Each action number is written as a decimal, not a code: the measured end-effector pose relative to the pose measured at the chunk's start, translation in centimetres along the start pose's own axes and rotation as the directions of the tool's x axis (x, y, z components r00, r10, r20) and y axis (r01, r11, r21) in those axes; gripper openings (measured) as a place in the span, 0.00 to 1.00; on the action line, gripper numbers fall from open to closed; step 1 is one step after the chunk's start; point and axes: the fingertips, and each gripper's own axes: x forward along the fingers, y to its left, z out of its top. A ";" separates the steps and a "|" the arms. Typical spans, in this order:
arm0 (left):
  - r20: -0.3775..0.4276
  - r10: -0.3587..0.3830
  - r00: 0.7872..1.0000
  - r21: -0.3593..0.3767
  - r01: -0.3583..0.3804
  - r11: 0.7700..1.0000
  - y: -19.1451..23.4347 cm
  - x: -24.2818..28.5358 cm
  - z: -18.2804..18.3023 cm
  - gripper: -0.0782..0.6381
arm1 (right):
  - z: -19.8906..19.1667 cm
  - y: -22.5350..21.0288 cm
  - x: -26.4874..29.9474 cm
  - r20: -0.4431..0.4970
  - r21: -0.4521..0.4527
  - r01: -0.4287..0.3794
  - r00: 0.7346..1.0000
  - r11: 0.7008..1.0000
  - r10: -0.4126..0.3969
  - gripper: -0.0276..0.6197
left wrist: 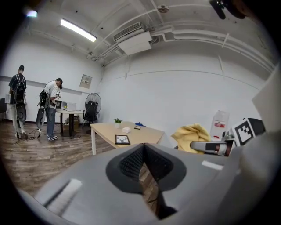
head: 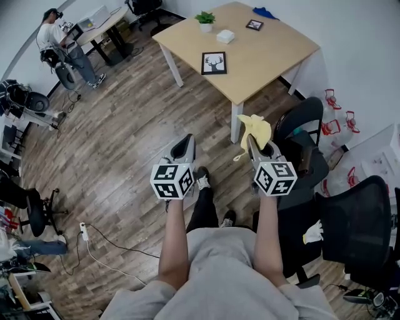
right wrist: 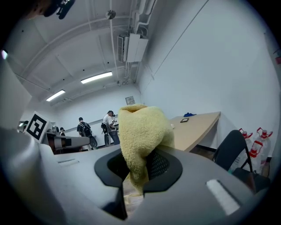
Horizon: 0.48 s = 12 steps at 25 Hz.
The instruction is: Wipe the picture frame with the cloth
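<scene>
The right claw (head: 254, 149) pinches the yellow cloth (head: 256, 128); the left claw (head: 183, 150) is closed, empty. The picture frame (head: 214, 63) sits on the surface (head: 269, 59), upper centre, well apart. The bunched cloth could slip free or shove the frame.

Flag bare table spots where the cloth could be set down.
Largest bare patch: the table right of the deer picture frame, out to its right corner and near edge. A smaller one lies at the left corner, between potted plant and that frame. Crowded: the far end, with the plant, white box, small frame and blue item.
</scene>
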 end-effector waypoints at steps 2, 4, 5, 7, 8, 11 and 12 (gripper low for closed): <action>0.022 -0.019 1.000 -0.007 0.019 1.000 0.2 1.0 0.8 0.18 | 0.5 -0.7 0.7 0.006 0.008 0.008 1.000 1.000 -0.008 0.13; 0.052 -0.046 0.998 -0.022 0.047 0.999 0.5 2.2 1.7 0.18 | 1.0 -1.4 1.7 0.012 0.017 0.019 1.000 1.000 -0.019 0.13; 0.060 -0.054 0.997 -0.025 0.056 0.998 0.8 2.9 2.1 0.18 | 1.3 -1.8 2.4 0.017 0.023 0.025 1.000 0.999 -0.025 0.13; 0.056 -0.060 0.997 -0.016 0.061 0.998 1.7 4.6 2.5 0.18 | 1.9 -2.6 4.1 0.023 0.027 0.029 0.999 0.999 -0.030 0.13; 0.047 -0.061 0.997 -0.006 0.061 0.998 2.2 5.6 2.7 0.18 | 2.2 -3.0 5.0 0.023 0.023 0.032 0.999 0.999 -0.033 0.13; 0.031 -0.065 0.997 0.004 0.065 0.998 4.2 8.9 4.0 0.18 | 3.2 -4.4 8.1 0.017 0.016 0.052 0.998 0.998 -0.053 0.13; 0.033 -0.065 0.997 0.001 0.065 0.998 5.1 10.0 4.8 0.18 | 3.6 -4.9 9.3 0.014 0.015 0.059 0.998 0.998 -0.060 0.13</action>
